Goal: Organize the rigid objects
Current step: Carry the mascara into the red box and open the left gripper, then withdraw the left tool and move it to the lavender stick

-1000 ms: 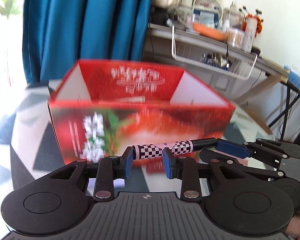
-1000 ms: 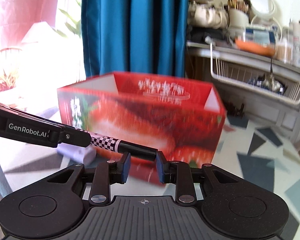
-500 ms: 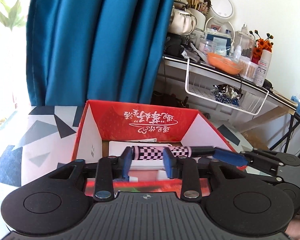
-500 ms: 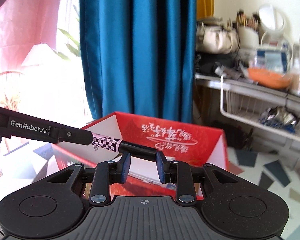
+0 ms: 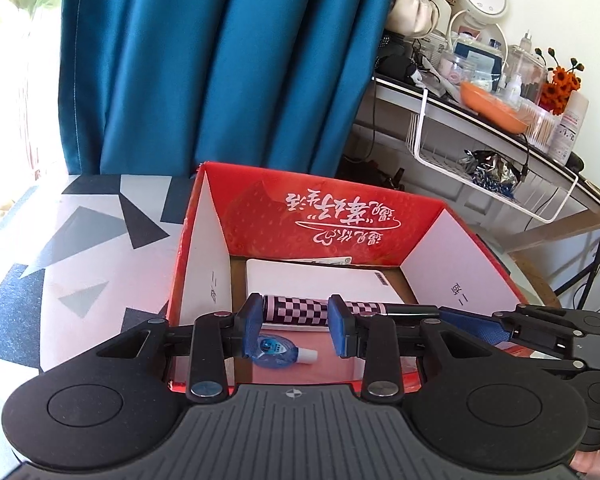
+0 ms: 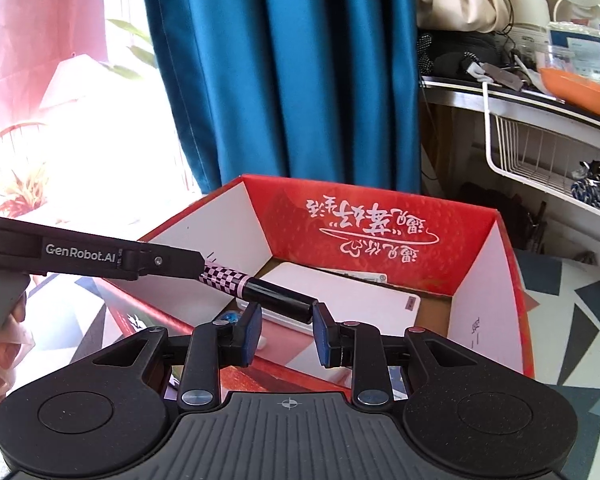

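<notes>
Both hand-held grippers pinching one checkered pen above the open red box.

Left hand-held gripper (image 5: 296,330) clamped on the pink-and-black checkered barrel of the pen (image 5: 300,311); right hand-held gripper (image 6: 286,332) clamped on its black cap end. Held level over the red box (image 5: 320,216), above a white flat case (image 5: 320,280) and a small blue bottle (image 5: 278,350) lying inside. Box standing on the patterned surface (image 5: 84,240), near its far edge by the blue curtain (image 5: 220,60).

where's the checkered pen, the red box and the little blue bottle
checkered pen (image 5: 296,311): left wrist view, patterned barrel between the pads
red box (image 5: 320,216): left wrist view, inner far wall
blue bottle (image 5: 274,350): left wrist view, its body
</notes>
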Demonstrator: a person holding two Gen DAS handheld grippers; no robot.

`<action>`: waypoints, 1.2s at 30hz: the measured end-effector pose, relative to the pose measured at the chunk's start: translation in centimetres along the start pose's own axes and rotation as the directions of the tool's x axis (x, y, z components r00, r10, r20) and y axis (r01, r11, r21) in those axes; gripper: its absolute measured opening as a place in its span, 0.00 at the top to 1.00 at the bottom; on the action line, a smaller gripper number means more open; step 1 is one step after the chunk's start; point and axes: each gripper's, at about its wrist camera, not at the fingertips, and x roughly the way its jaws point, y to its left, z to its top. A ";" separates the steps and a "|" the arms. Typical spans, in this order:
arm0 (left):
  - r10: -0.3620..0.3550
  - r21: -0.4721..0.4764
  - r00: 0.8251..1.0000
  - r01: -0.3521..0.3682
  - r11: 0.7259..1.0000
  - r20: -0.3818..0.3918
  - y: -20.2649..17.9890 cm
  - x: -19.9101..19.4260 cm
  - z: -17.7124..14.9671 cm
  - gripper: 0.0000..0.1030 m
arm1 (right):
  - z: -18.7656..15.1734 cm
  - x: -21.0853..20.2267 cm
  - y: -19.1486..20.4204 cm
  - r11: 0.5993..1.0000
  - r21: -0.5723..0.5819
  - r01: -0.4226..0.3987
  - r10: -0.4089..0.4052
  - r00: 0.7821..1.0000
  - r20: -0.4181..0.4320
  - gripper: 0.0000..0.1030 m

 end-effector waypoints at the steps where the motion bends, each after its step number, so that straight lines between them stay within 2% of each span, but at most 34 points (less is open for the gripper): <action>1: -0.003 0.001 1.000 0.003 1.000 0.001 0.1 0.0 0.0 0.65 | 0.0 0.0 0.1 1.000 0.001 0.001 -0.001 1.000 0.001 0.73; 7: -0.018 0.007 1.000 0.018 1.000 0.002 0.5 -0.6 -0.2 0.62 | -0.1 -0.5 0.0 1.000 0.009 0.006 -0.006 1.000 0.017 0.72; 11: -0.021 0.012 1.000 0.021 1.000 0.021 0.7 -1.4 -0.2 0.48 | -0.3 -1.0 0.1 1.000 -0.001 0.021 -0.021 0.999 0.032 0.70; 14: -0.038 0.025 0.998 0.037 0.999 0.047 0.8 -2.5 -0.3 0.43 | -0.5 -1.7 0.4 0.999 -0.012 0.035 -0.034 0.998 0.058 0.66; 15: -0.047 0.033 0.997 0.045 0.998 0.066 0.8 -3.1 -0.5 0.41 | -0.7 -2.1 0.7 0.999 -0.023 0.043 -0.041 0.996 0.077 0.56; 16: -0.060 0.046 0.995 0.056 0.997 0.084 0.8 -3.6 -0.8 0.36 | -0.9 -2.5 0.9 0.998 -0.034 0.048 -0.045 0.994 0.101 0.42; 18: -0.071 0.077 0.992 0.063 0.995 0.104 0.8 -4.8 -1.4 0.31 | -1.4 -3.5 1.4 0.996 -0.048 0.069 -0.061 0.986 0.155 0.28; 20: -0.069 0.087 0.992 0.060 0.994 0.106 1.2 -5.6 -2.0 0.29 | -1.9 -4.1 1.9 0.995 -0.057 0.083 -0.071 0.980 0.187 0.22; 22: -0.065 0.068 0.993 0.058 0.996 0.096 1.9 -6.1 -2.6 0.28 | -2.5 -4.8 2.3 0.994 -0.044 0.103 -0.090 0.970 0.224 0.09; 30: -0.056 -0.006 0.998 0.057 0.998 0.011 4.7 -5.8 -5.5 0.28 | -5.6 -6.3 3.7 0.994 0.008 0.112 -0.109 0.947 0.302 0.02; 36: -0.058 -0.073 0.997 0.054 0.996 -0.050 6.3 -4.1 -7.4 0.28 | -8.1 -5.8 3.7 0.990 0.028 0.136 -0.139 0.959 0.246 0.02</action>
